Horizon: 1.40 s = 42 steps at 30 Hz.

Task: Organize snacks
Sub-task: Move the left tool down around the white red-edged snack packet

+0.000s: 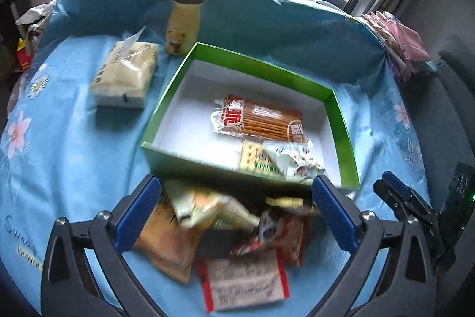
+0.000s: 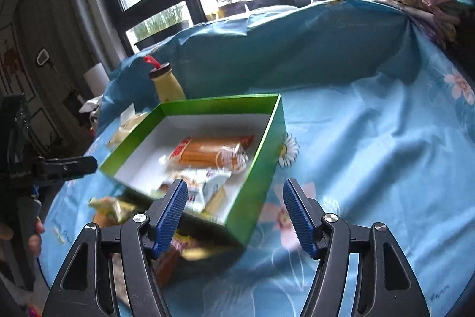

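Snacks (image 1: 258,121) in green box (image 1: 261,70), left gripper (image 1: 237,198) open

- Open cardboard box (image 1: 341,121): bright green walls, white floor.
- Spread cloth (image 1: 74,156): light blue, pink and white flowers.
- Small bottle (image 1: 181,28): pale yellow, brown cap.

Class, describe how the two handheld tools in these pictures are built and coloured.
Both tools match. The left tool and the right tool each have black angular plastic arms with triangular cut-outs, silver round bolts at the joints, and two blue ribbed finger pads. No sleeves are visible.
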Each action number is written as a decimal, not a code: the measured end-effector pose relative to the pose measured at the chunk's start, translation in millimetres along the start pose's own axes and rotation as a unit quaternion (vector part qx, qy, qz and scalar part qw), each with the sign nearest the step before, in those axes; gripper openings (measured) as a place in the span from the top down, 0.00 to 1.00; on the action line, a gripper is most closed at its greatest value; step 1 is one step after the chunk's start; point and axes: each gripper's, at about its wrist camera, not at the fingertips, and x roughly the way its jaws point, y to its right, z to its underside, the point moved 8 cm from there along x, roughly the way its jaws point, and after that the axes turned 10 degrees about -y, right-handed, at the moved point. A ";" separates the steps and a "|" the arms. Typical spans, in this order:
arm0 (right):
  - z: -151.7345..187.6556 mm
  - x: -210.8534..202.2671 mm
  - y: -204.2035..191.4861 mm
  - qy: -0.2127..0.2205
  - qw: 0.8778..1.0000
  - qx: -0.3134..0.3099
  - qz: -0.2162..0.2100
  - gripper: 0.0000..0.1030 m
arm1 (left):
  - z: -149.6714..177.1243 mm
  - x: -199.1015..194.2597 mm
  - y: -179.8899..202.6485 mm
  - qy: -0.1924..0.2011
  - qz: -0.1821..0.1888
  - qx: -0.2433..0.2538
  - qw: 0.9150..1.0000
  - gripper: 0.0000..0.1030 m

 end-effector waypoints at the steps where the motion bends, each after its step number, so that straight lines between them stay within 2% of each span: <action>1: 5.2 -2.8 -1.2 -0.004 1.000 0.000 -0.001 0.34 | 4.4 -2.4 -1.1 0.001 -0.002 0.000 1.000 0.01; 8: 38.6 -12.6 -17.8 -0.032 0.999 -0.013 -0.016 0.34 | 49.9 -13.4 -15.2 -0.011 -0.022 -0.002 1.000 0.01; 17: 73.2 -15.7 -47.9 -0.063 0.996 -0.049 -0.026 0.34 | 97.6 -8.7 -30.8 -0.043 -0.018 -0.035 0.998 0.01; 21: 85.4 -13.9 -59.8 -0.076 0.995 -0.061 -0.031 0.34 | 108.3 -8.8 -32.1 -0.047 -0.020 -0.040 0.998 0.01; 27: 102.8 -9.5 -77.6 -0.094 0.991 -0.083 -0.039 0.34 | 117.6 -5.7 -28.8 -0.050 -0.049 -0.023 0.997 0.01; 42: 113.3 -5.7 -98.5 -0.112 0.987 -0.109 -0.046 0.34 | 124.1 -2.8 -13.7 -0.049 -0.048 -0.001 0.998 0.01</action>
